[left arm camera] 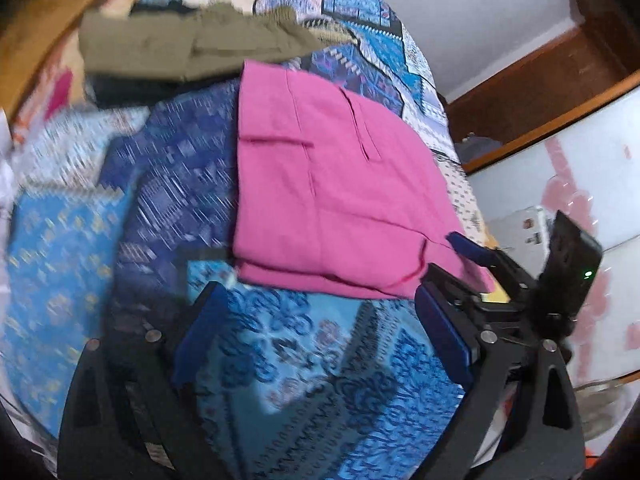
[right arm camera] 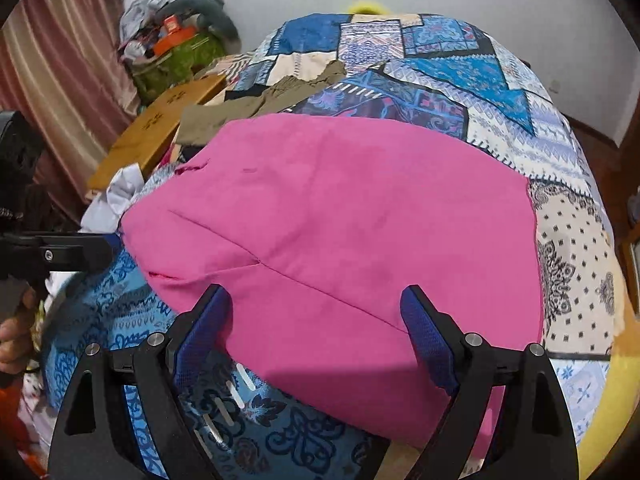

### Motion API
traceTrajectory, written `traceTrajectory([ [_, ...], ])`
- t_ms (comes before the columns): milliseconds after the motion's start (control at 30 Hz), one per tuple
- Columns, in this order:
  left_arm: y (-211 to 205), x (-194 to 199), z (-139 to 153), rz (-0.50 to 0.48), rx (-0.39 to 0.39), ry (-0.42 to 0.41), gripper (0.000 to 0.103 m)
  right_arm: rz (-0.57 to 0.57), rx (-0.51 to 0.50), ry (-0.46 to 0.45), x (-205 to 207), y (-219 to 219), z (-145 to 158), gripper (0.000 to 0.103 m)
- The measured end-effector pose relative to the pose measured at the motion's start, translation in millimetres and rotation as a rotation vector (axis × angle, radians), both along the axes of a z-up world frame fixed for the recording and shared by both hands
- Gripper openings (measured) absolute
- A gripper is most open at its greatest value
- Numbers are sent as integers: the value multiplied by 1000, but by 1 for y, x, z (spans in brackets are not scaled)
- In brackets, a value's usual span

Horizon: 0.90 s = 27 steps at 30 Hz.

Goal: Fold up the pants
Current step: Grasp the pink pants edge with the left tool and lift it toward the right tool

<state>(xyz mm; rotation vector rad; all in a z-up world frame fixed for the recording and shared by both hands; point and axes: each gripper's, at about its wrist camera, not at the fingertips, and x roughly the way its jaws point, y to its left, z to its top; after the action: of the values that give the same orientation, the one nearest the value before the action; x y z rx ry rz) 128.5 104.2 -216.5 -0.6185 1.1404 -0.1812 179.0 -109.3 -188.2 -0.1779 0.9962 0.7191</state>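
While the folded pink cloth pants [right arm camera: 340,220] lie on the blue patchwork bedsheet [right arm camera: 460,52] | right gripper [right arm camera: 316,312] wide, empty, at their near edge | left gripper [left arm camera: 316,312] wide, beside them | I judge right nearer.

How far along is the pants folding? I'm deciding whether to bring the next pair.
Done: the pink pants lie folded into a flat rectangle on the patterned bedspread. In hand: nothing; the left gripper and right gripper are open. Left: possibly the olive garment behind.
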Motion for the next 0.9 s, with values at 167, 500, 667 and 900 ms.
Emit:
traceTrajectory([
  [167,0,8,-8,-17,-93,-9,101,12,7,13,0,-1,-2,89],
  [500,7,44,-9,21,-147,-1,66,9,28,17,-1,-1,-3,89],
  [667,7,45,-4,64,-66,-24,25,10,38,18,-1,-2,-2,88],
  [900,17,23,23,115,192,-123,19,-36,75,19,-3,-20,5,87],
])
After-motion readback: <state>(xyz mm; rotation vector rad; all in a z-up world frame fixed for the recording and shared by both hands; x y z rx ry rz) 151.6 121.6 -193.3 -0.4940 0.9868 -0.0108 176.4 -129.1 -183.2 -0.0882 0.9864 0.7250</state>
